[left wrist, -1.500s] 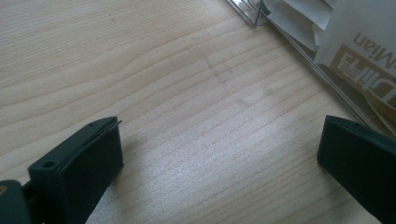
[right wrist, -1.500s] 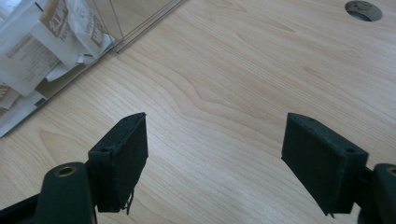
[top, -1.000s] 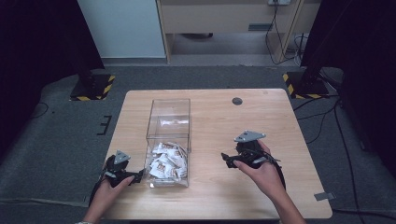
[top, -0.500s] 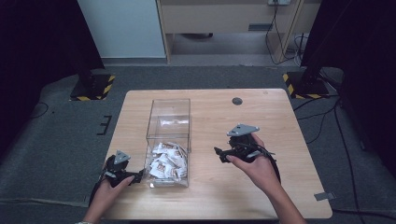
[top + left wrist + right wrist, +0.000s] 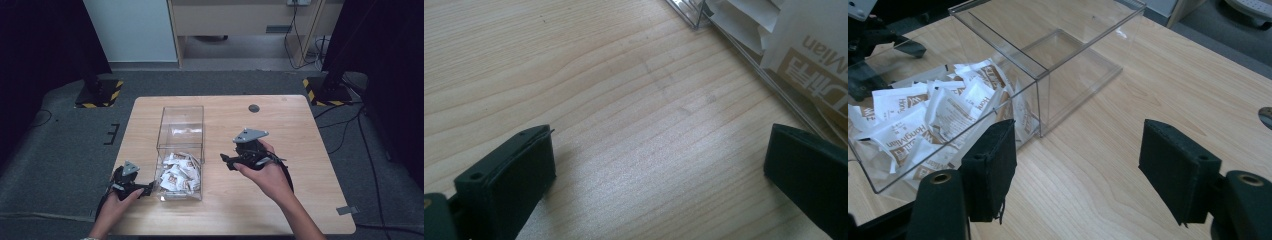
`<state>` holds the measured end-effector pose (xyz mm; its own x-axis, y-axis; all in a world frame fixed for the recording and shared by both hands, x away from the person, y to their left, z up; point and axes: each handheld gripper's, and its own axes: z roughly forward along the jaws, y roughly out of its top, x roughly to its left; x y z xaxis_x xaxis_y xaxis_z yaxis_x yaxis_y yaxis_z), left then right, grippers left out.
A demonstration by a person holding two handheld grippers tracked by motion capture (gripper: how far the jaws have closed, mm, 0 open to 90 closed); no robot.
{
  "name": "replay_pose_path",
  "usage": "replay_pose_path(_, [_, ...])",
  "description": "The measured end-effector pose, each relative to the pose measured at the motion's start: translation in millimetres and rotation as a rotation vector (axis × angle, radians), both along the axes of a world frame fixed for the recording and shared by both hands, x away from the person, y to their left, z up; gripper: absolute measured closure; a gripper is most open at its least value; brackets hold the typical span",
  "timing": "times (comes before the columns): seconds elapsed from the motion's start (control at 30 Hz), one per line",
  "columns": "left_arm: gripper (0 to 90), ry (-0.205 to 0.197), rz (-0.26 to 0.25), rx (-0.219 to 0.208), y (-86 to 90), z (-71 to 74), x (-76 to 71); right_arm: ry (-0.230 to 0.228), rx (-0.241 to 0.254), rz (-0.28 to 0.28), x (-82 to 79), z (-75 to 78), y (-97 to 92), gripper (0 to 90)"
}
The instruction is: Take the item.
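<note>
While both my claws are open and hold nothing, my right gripper [image 5: 226, 161] faces the clear plastic box [image 5: 180, 120] of white packets [image 5: 176, 172]; my left gripper [image 5: 146, 189] waits near its left. I guess reaching in comes next.

The high view is looking forward and down from above the person's side, taking in the whole table [image 5: 300, 125] and the floor beyond. The left gripper view is sitting very close to the wood, facing along its jaws at a corner of the box [image 5: 744, 47] — the same box [image 5: 181, 150] that the high view is showing left of centre. The right gripper view is looking from farther off, down across the box [image 5: 1038, 65] — also catching the left gripper [image 5: 873, 45] behind it.
</note>
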<state>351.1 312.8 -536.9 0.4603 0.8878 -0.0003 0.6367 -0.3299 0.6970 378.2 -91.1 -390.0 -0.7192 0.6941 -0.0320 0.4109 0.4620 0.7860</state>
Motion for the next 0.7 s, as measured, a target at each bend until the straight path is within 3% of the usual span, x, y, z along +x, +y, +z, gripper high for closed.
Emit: replay_pose_path(0.7, [0.0,0.000,-0.001,0.000,0.0,0.0,0.1,0.000,0.004,0.086,2.2,6.9,37.0,47.1])
